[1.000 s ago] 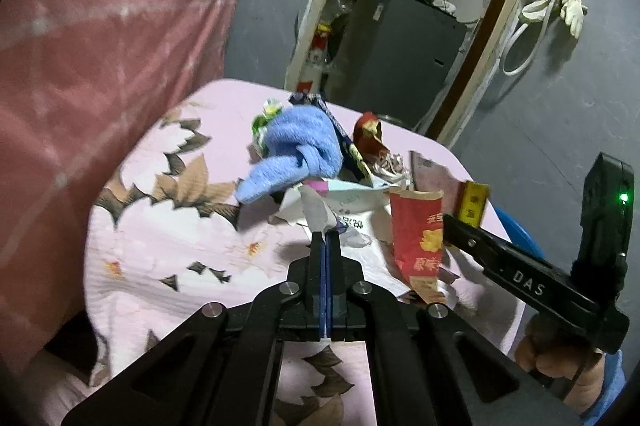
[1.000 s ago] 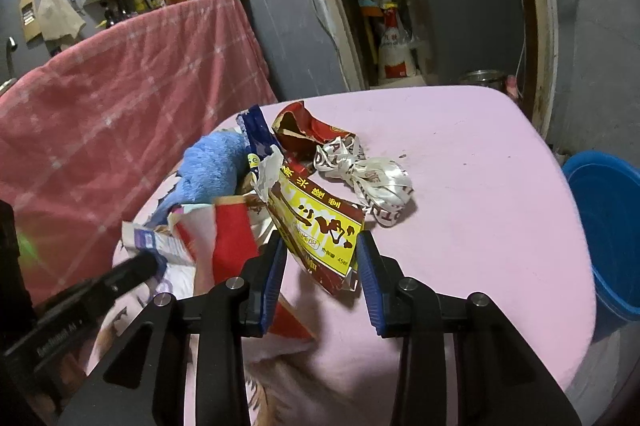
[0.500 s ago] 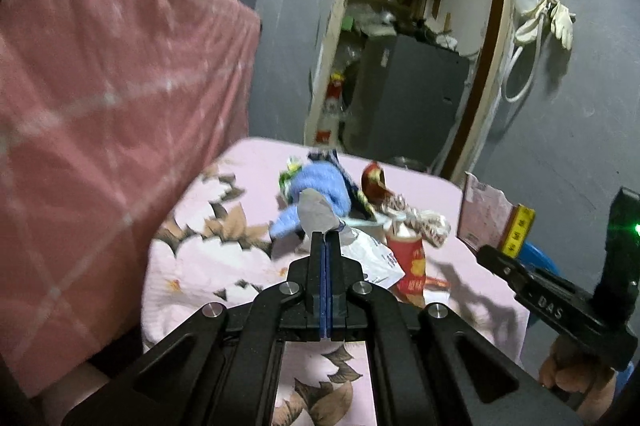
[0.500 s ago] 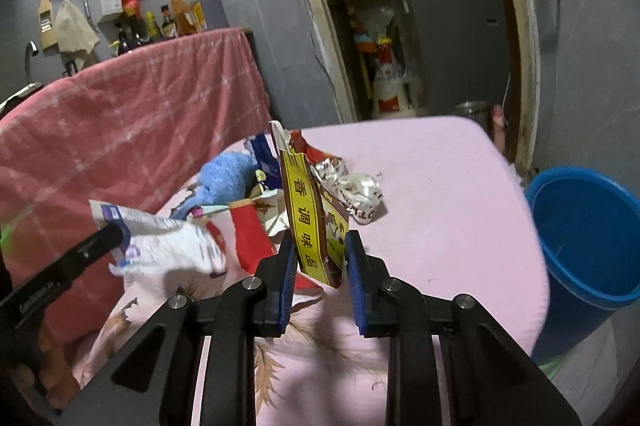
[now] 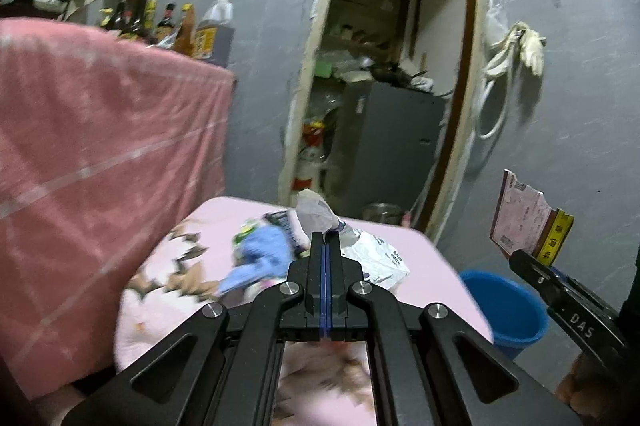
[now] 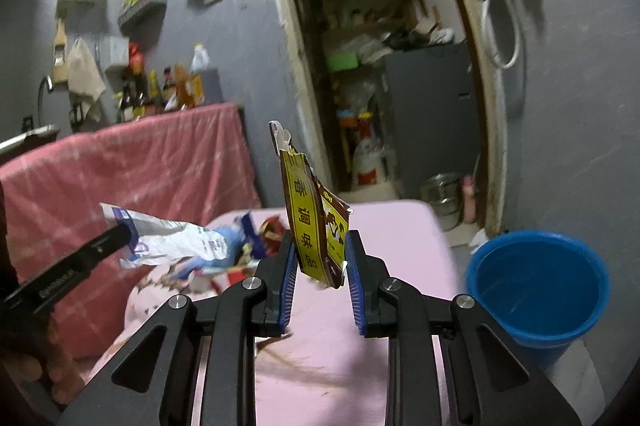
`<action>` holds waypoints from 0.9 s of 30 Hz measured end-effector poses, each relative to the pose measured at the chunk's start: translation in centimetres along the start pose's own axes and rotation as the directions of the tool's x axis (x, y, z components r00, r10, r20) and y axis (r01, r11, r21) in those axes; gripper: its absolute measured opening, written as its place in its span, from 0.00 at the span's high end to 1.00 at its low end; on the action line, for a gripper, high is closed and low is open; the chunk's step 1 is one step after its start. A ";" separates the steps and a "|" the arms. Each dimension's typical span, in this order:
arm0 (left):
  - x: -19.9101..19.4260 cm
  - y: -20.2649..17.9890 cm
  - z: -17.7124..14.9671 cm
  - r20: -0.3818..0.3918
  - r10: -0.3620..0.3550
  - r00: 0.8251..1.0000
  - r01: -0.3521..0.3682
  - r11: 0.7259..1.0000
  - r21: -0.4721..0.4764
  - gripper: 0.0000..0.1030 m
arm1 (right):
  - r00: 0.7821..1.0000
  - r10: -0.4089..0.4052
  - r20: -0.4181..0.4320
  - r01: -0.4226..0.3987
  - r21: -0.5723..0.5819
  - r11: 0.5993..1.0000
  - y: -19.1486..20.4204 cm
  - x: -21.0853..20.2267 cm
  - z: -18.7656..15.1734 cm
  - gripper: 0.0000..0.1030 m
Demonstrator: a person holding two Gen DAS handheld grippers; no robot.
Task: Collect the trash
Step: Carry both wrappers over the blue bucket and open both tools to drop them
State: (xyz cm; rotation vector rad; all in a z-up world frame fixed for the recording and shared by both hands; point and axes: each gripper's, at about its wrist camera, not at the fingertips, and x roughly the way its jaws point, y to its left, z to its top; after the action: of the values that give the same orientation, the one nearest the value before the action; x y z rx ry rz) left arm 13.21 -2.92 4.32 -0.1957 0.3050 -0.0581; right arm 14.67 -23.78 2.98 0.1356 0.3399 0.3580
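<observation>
White plastic wrapper (image 5: 320,216) pinched in left gripper (image 5: 326,240); yellow-brown packet (image 6: 310,222) clamped in right gripper (image 6: 320,262), near blue bucket (image 6: 538,286).

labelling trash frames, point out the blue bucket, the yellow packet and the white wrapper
blue bucket (image 6: 538,296): right wrist view, inner wall.
yellow packet (image 6: 306,226): right wrist view, printed yellow strip.
white wrapper (image 6: 176,236): right wrist view, crumpled middle.

white wrapper (image 5: 320,216) lifted off table | yellow packet (image 6: 314,222) raised, right gripper (image 6: 320,258) closing
</observation>
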 end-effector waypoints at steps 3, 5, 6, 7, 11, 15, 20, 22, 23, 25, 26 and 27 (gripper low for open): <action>1.0 -2.4 0.4 0.012 -0.049 0.999 0.049 0.999 0.011 1.00 | 0.998 -0.038 0.041 0.037 0.009 0.999 -1.7 -1.2 0.8 0.79; 1.8 -4.2 0.5 0.021 -0.082 0.996 0.081 0.996 0.026 1.00 | 0.995 -0.071 0.068 0.070 0.021 0.997 -3.5 -2.0 1.4 0.79; 2.1 -5.2 0.5 0.024 -0.097 0.995 0.096 0.995 0.032 1.00 | 0.993 -0.089 0.078 0.087 0.025 0.996 -4.2 -2.2 1.6 0.79; 2.7 -6.6 0.4 0.029 -0.123 0.992 0.122 0.992 0.040 1.00 | 0.990 -0.111 0.091 0.109 0.028 0.994 -5.1 -2.6 1.7 0.79; 4.7 -11.2 0.2 0.036 -0.203 0.979 0.200 0.977 0.071 1.00 | 0.971 -0.203 0.125 0.202 0.024 0.979 -8.6 -3.2 2.0 0.79; 7.9 -16.4 -0.5 -0.005 -0.281 0.960 0.281 0.955 0.095 1.00 | 0.945 -0.292 0.146 0.292 0.017 0.956 -12.3 -3.4 1.8 0.79; 12.7 -20.9 -1.5 -0.115 -0.312 0.943 0.322 0.943 0.081 1.00 | 0.921 -0.371 0.122 0.365 0.070 0.929 -17.4 -3.6 1.1 0.79; 14.5 -22.4 -1.9 -0.164 -0.311 0.936 0.328 0.941 0.088 1.00 | 0.913 -0.399 0.087 0.390 0.104 0.915 -19.5 -3.2 0.2 0.79; 15.5 -23.3 -2.1 -0.195 -0.312 0.930 0.333 0.938 0.090 1.00 | 0.911 -0.406 0.074 0.396 0.118 0.910 -20.3 -3.2 -0.3 0.79; 17.1 -24.3 -3.0 -0.240 -0.309 0.920 0.338 0.937 0.088 1.00 | 0.910 -0.415 0.025 0.406 0.161 0.900 -21.9 -2.7 -1.1 0.79; 18.1 -24.9 -3.3 -0.268 -0.310 0.912 0.342 0.936 0.083 1.00 | 0.910 -0.415 0.003 0.408 0.177 0.896 -22.6 -2.4 -1.5 0.79; 18.5 -25.2 -3.8 -0.279 -0.307 0.910 0.341 0.936 0.082 1.00 | 0.909 -0.417 -0.008 0.411 0.183 0.893 -23.1 -2.3 -1.7 0.79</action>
State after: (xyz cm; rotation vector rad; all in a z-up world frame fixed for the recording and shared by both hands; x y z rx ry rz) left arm 28.95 -29.94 0.41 -0.1077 0.5298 -0.4369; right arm 19.47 -45.94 -2.28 0.2420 0.3599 -0.1009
